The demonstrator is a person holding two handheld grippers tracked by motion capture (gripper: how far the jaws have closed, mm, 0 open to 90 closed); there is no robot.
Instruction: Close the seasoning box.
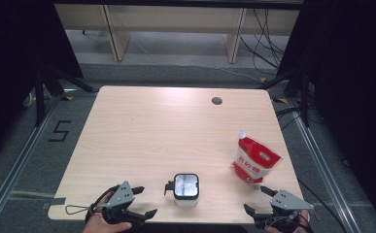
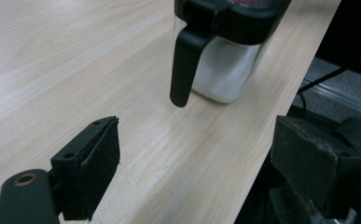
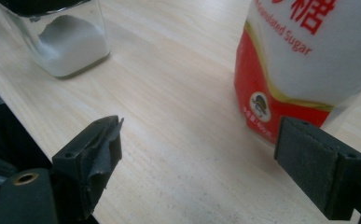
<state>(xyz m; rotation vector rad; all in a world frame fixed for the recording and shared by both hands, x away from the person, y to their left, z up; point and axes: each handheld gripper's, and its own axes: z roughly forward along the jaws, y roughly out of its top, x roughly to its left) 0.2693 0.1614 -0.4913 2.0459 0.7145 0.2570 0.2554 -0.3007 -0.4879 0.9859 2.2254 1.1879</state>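
Left gripper (image 1: pixel 144 201) gapes wide and empty beside the clear glass, black-lidded sugar jar (image 1: pixel 186 189) — rigid, slick, breakable, best pinched by its flat walls.

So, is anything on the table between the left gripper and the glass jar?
Nothing visible: bare table lies between the open left gripper and the glass jar, whose black handle faces it.

Overhead view; two close tabletop views

On the table (image 1: pixel 151 126) — one jar (image 1: pixel 185 189), one sugar bag (image 1: pixel 254 159).
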